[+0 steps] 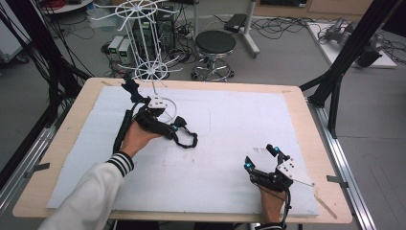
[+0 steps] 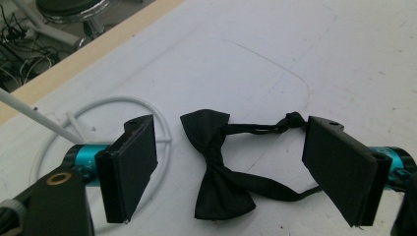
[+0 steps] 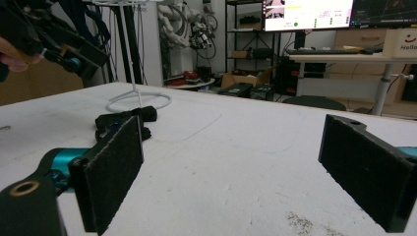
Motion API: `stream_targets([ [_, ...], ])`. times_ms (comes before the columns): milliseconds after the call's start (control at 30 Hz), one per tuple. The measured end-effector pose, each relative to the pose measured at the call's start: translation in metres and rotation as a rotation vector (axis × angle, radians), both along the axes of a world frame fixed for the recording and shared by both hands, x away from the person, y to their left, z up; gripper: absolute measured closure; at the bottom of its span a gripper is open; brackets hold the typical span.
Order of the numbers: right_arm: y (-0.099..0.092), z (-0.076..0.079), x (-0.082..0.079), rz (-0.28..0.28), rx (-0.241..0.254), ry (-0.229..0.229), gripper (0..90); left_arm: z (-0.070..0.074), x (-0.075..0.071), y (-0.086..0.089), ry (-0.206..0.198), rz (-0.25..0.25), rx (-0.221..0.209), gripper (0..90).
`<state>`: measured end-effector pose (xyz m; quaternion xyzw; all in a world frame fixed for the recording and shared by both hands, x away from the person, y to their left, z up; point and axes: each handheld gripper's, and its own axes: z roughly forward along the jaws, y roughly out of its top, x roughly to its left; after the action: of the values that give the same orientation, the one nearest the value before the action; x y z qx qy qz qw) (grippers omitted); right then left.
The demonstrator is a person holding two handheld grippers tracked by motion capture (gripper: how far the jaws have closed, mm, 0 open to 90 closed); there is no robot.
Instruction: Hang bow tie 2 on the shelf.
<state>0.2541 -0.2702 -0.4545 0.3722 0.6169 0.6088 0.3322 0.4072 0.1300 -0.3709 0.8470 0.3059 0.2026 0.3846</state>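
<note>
A black bow tie (image 2: 216, 167) with a thin strap lies flat on the white sheet (image 1: 230, 120), left of centre. My left gripper (image 2: 238, 169) hangs over it, jaws wide apart, one on each side of the tie and neither pad touching it. In the high view the left gripper (image 1: 168, 125) sits beside the strap of the bow tie (image 1: 189, 140). My right gripper (image 1: 261, 157) rests low near the front right, open with nothing between its jaws (image 3: 246, 162). From there the bow tie (image 3: 125, 120) shows farther off.
A white wire display stand (image 1: 151, 72) rises at the back left, its ring base (image 2: 113, 105) right behind the tie. The wooden table edge (image 1: 306, 124) frames the sheet. A stool (image 1: 215, 45) and cables lie beyond the table.
</note>
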Motion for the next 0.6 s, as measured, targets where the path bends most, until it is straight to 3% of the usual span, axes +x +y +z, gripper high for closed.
stream_targets([
  [333, 0.000, 0.000, 0.000, 0.002, 0.006, -0.004, 9.0, -0.014, 0.017, -0.020, 0.033, 0.015, 0.068, 23.8],
  [600, 0.000, 0.000, 0.000, 0.002, 0.005, -0.003, 9.0, -0.024, 0.023, -0.022, 0.073, 0.037, 0.122, 26.3],
])
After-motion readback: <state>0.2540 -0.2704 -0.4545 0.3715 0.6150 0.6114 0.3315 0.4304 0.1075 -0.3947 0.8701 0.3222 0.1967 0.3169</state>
